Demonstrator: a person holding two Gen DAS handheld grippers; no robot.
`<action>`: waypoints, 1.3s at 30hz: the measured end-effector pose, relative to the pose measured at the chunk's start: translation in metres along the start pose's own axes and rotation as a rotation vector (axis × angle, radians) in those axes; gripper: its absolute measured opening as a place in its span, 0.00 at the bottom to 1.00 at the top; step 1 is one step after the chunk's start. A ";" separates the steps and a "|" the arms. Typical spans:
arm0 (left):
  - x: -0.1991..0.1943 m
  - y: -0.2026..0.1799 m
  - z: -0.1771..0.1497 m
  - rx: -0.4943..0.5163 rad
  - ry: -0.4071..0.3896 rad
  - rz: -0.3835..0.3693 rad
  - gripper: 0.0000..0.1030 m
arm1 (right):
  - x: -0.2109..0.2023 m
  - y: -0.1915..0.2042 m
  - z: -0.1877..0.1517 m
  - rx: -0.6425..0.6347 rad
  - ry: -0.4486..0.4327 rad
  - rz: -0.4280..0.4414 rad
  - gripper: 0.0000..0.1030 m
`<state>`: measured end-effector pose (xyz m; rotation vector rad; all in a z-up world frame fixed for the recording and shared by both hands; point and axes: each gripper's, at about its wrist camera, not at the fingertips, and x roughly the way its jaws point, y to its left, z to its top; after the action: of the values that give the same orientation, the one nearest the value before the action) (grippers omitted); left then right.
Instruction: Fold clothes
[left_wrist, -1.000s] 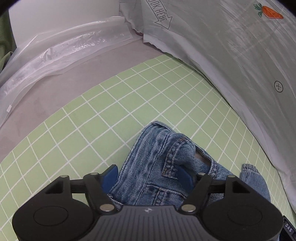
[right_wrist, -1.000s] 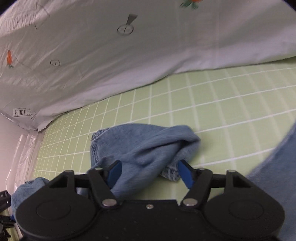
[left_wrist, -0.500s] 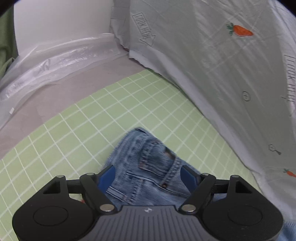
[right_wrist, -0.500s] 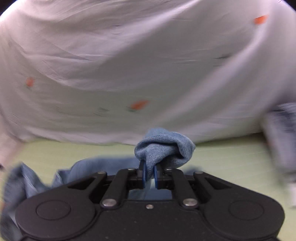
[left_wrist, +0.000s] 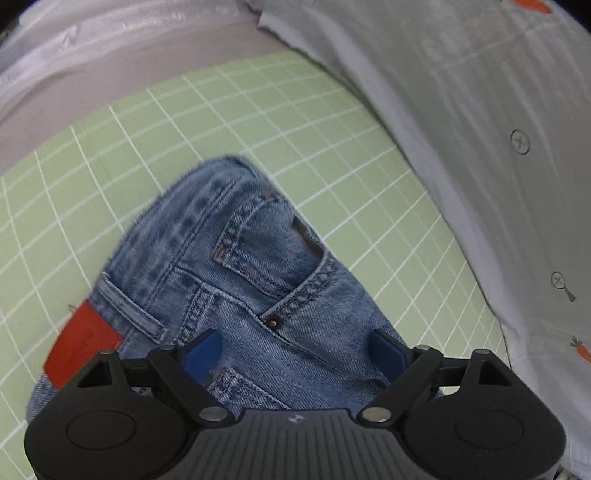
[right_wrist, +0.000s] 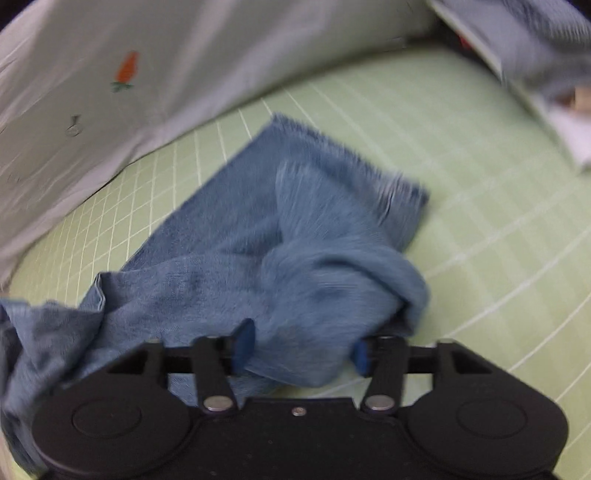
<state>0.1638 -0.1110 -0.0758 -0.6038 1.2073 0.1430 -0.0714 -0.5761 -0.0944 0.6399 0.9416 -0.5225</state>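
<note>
Blue denim jeans (left_wrist: 236, 266) lie on a green gridded mat (left_wrist: 184, 122). The left wrist view shows their waistband, front pocket, rivet and a red tag (left_wrist: 83, 345). My left gripper (left_wrist: 295, 354) is open just above the pocket area, its blue pads wide apart over the denim. In the right wrist view a frayed jeans leg (right_wrist: 295, 229) lies bunched and folded on the mat (right_wrist: 480, 184). My right gripper (right_wrist: 301, 350) is open, blue pads apart with a fold of denim lying between them. That view is motion-blurred.
A grey-white sheet with carrot prints (left_wrist: 498, 110) drapes along the mat's far side, also visible in the right view as the sheet (right_wrist: 129, 74). Clear plastic wrap (left_wrist: 92, 33) and a grey surface lie beyond the mat's left end. A blurred blue-grey cloth (right_wrist: 535, 44) hangs top right.
My right gripper, shut on a denim fold half a second ago, has opened and the leg now lies on the mat. My left gripper stays open and has moved closer over the waistband.
</note>
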 end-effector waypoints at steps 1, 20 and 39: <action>0.004 0.001 0.002 -0.004 0.004 0.003 0.84 | 0.006 0.003 0.000 -0.008 0.004 -0.016 0.49; 0.072 -0.069 0.104 0.078 -0.171 0.014 0.42 | 0.102 0.068 0.131 -0.201 -0.214 -0.127 0.31; -0.153 0.089 -0.023 -0.016 -0.304 -0.007 0.41 | -0.083 -0.052 0.007 -0.070 -0.282 -0.128 0.24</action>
<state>0.0512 -0.0160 0.0258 -0.5775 0.9108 0.2300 -0.1429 -0.6067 -0.0340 0.4307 0.7336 -0.6715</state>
